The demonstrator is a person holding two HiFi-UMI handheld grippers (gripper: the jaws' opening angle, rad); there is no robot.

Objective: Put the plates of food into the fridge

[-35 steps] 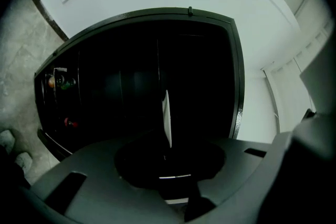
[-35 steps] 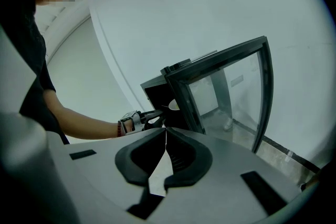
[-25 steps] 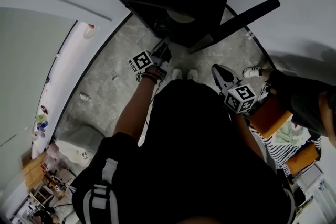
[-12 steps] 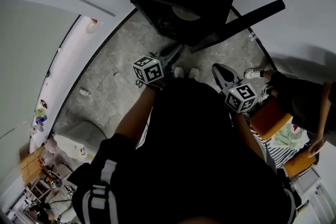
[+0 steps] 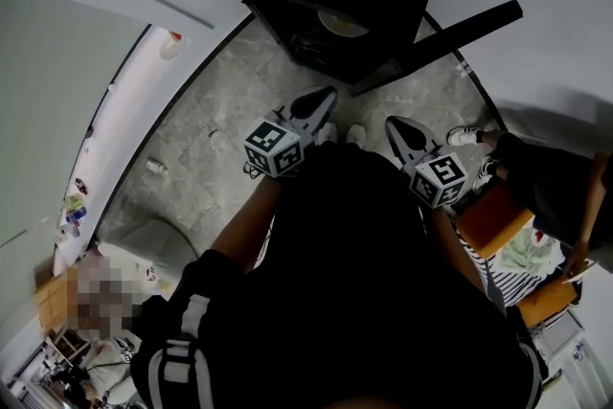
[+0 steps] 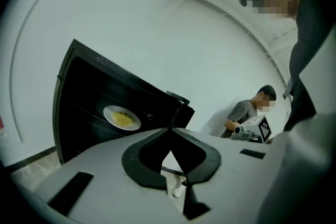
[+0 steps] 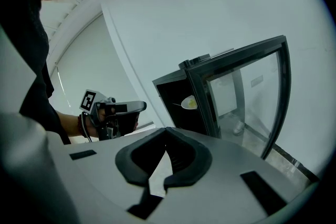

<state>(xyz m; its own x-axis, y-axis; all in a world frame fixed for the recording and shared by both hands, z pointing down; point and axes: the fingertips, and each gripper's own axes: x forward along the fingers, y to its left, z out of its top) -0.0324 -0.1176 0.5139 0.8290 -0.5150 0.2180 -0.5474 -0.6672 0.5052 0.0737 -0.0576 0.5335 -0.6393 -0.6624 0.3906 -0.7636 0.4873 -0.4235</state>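
A: How are the jaws standing?
B: The left gripper and the right gripper are both pressing their jaws together, gripping nothing.
A: And the plate of food?
B: It is sitting inside the open black fridge, at nine o'clock from the left jaws.

Black shirt; grey left gripper and right gripper carry marker cubes
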